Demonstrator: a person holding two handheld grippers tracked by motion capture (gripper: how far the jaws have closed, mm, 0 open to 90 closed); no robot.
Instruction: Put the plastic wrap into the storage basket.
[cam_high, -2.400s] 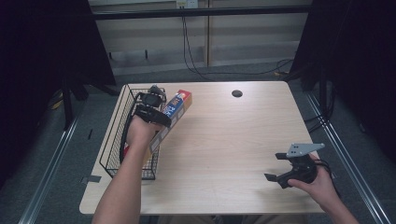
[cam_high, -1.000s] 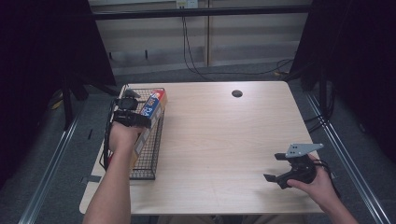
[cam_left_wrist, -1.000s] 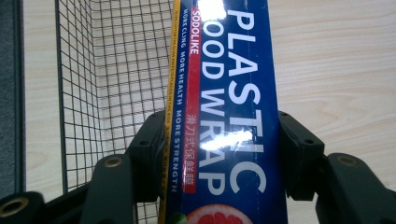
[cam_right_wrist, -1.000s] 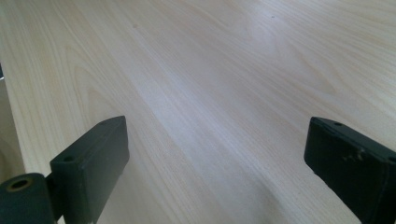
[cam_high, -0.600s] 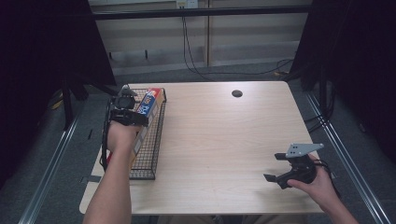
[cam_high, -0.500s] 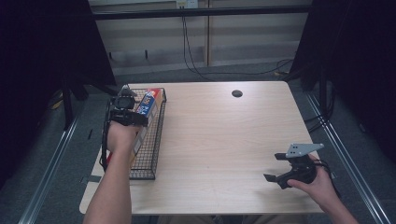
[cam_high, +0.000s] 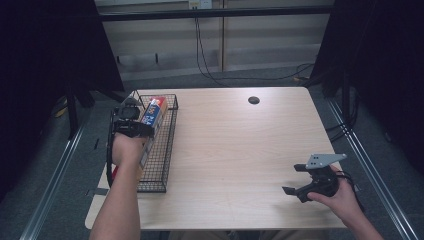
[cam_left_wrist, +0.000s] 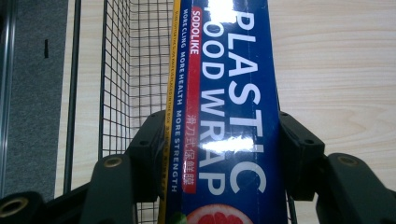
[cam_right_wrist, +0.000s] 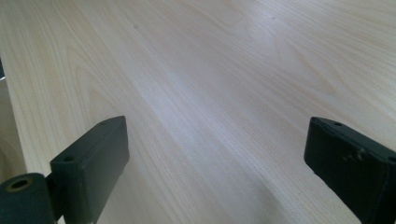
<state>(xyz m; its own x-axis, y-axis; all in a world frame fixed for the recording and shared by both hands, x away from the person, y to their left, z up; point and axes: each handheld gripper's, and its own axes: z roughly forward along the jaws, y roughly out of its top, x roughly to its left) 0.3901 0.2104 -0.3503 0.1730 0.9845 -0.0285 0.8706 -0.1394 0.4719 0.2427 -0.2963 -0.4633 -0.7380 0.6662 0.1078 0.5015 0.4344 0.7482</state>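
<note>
We see left gripper (cam_left_wrist: 219, 154) pinching plastic wrap box (cam_left_wrist: 224, 116) over wire basket (cam_high: 165, 165); long box could snag rim, tip out. Right gripper (cam_right_wrist: 215, 177) spread, idle over surface (cam_high: 240, 150).

High view overlooks the table (cam_high: 240, 150); both gripper views face it closely.

Blue box (cam_left_wrist: 224, 116) read "PLASTIC FOOD WRAP"; red stripe "SODOLIKE"; side lines "MORE CLING MORE HEALTH", "MORE STRENGTH"; Chinese characters unreadable.
</note>
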